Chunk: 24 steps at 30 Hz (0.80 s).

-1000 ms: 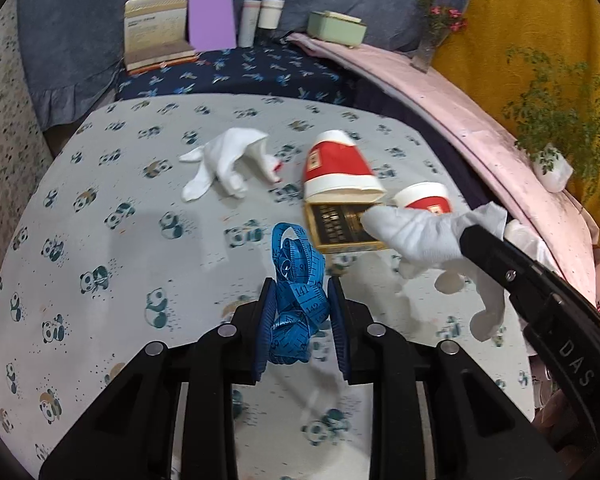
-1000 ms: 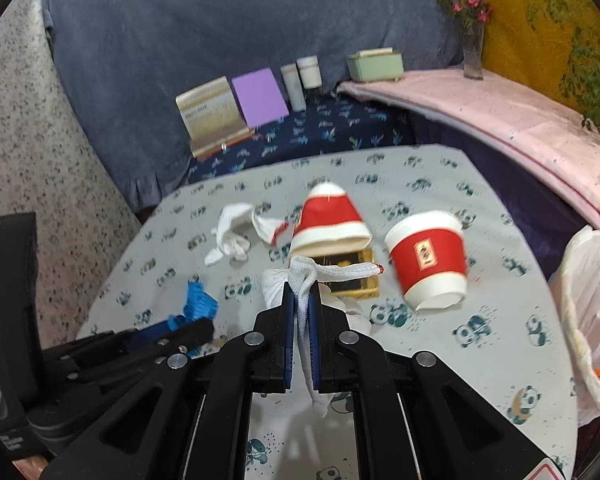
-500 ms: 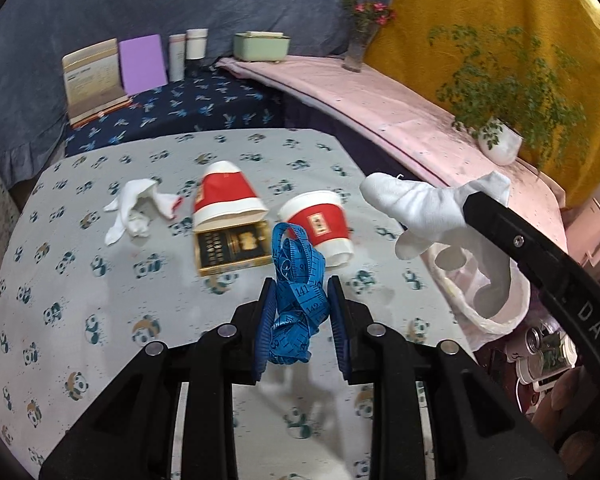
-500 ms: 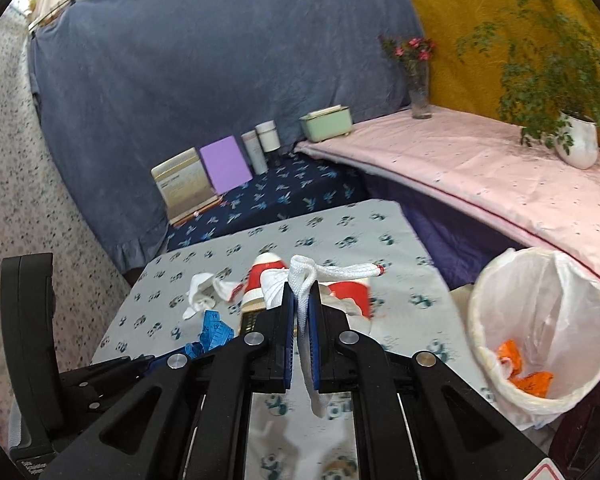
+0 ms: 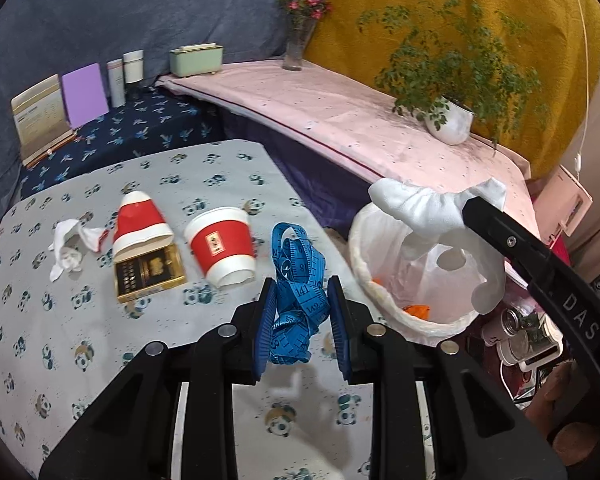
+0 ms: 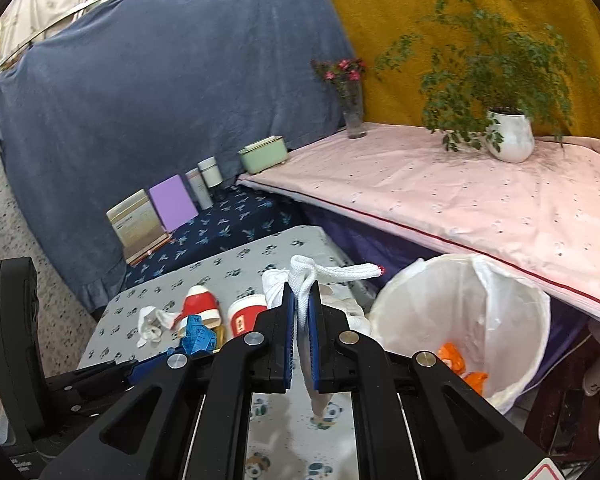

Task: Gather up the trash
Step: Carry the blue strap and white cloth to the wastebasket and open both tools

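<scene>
Over by the trash bin at 3 o'clock, a limp white sock is pinched mid-fold by the right gripper, while floppy blue tape is clamped by the left gripper.

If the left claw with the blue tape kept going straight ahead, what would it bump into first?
Probably the panda tablecloth near its edge, just past the red cup. The left gripper points downward; the bin lies off to its right. Depth is unclear.

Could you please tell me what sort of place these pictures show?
Probably a lived-in room at home: a panda-print cloth-covered table, a white-lined waste bin beside it, and a green potted plant on a pink-draped surface.
</scene>
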### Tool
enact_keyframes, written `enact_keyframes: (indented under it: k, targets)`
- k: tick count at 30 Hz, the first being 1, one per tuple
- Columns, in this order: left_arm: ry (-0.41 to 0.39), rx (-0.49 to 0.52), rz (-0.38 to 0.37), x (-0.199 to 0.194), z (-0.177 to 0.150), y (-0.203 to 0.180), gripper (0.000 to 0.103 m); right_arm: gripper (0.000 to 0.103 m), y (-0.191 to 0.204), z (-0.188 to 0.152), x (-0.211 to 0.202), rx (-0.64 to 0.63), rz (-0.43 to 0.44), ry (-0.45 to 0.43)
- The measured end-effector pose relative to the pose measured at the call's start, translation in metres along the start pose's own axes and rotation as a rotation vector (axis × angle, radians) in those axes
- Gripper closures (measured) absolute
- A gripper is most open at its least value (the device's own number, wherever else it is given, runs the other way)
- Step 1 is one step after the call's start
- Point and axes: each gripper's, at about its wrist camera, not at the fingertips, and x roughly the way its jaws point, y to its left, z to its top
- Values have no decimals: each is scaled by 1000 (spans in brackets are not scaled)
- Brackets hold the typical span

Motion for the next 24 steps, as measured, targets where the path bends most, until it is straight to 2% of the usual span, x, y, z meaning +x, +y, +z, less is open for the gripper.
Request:
enact_keyframes:
  k: [14,24]
  targets:
    - [42,90,-126,38,18,-62,78,97,-70,1,-16,97,-111,-30]
    - [94,138,-213,76,24,-100,78,97,-112,0,-10,157,-174,-23]
